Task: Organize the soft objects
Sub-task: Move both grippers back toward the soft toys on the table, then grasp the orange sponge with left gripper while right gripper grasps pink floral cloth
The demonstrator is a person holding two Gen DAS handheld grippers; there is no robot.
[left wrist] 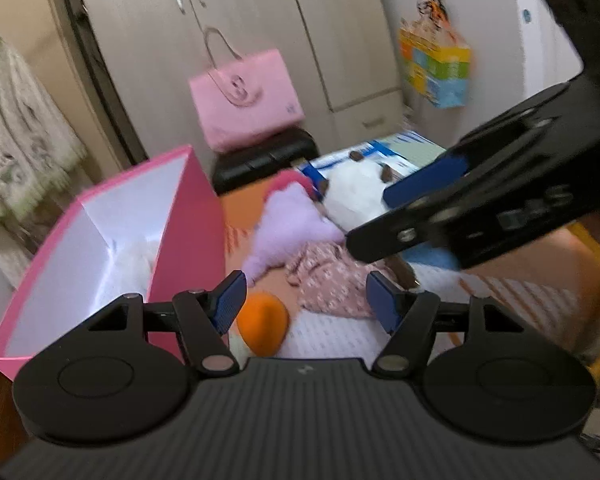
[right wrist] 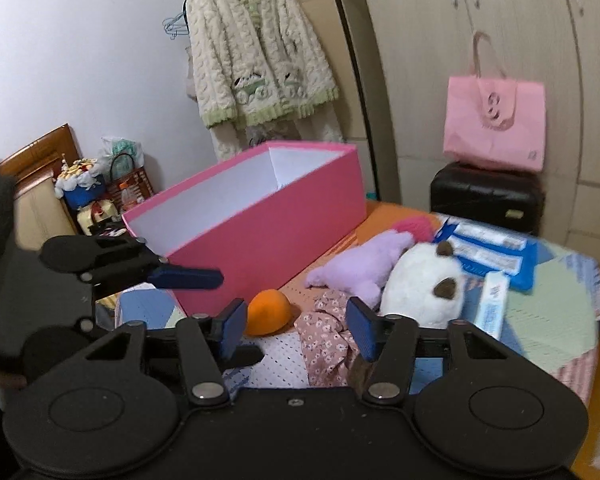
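Plush toys and a bit of cloth lie heaped on the bed just beside the pink box [right wrist: 260, 216], which stands open-topped to the left of the pile. Both grippers are empty, with jaws spread wide. The right gripper [right wrist: 296, 326] looks straight over the floral cloth [right wrist: 326, 340], which sits between its fingers and just ahead of them; the orange plush [right wrist: 269, 312] lies a little left of that line, close to the box wall. Beyond the cloth, the purple plush [right wrist: 358, 266] stretches with its long axis running from near-left to far-right, and the white plush [right wrist: 422, 288] rests against its right side.

The left gripper [left wrist: 304, 300] faces the same pile from nearer the box, with the orange plush [left wrist: 262, 328] just ahead of its left finger and the floral cloth [left wrist: 332, 280] ahead of its right one. In that view the right gripper [left wrist: 376, 220] reaches in from the right, above the cloth and near the purple plush [left wrist: 288, 224].

By my reading, the right gripper is better lined up on the cloth, while the left is nearer the orange plush and the box. Something pale seems to lie inside the pink box [left wrist: 188, 248], though blur prevents saying what.
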